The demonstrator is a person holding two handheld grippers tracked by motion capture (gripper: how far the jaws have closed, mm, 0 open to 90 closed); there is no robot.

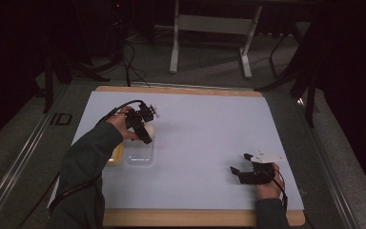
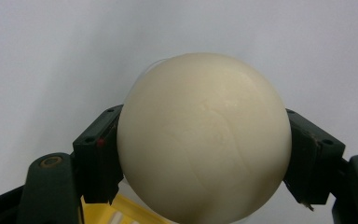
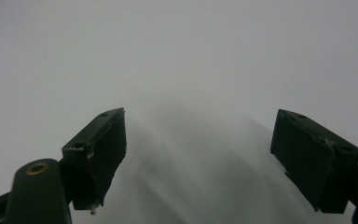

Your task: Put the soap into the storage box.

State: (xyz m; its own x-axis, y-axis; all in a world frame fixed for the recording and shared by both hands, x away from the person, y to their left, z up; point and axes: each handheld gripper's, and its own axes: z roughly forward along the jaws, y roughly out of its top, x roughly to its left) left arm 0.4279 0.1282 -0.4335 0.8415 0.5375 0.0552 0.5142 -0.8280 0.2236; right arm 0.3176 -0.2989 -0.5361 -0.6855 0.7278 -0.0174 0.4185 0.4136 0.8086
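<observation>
A cream-white ball (image 2: 204, 140) sits between the two black jaws of my left gripper (image 2: 205, 156), which is shut on it. In the high view that left gripper (image 1: 145, 131) hangs at the left of the white mat, just above a clear plastic container (image 1: 138, 154), with the ball (image 1: 149, 130) partly hidden behind the jaws. My right gripper (image 1: 238, 167) rests low near the front right of the mat, jaws pointing left and standing open. The right gripper (image 3: 198, 154) has bare white mat between its fingers.
A yellow lid or tray (image 1: 116, 156) lies left of the clear container, and its yellow edge (image 2: 121, 212) peeks in below the ball. The white mat (image 1: 205, 124) covers a wooden board (image 1: 181, 90). A white table frame (image 1: 209, 28) stands beyond on the floor.
</observation>
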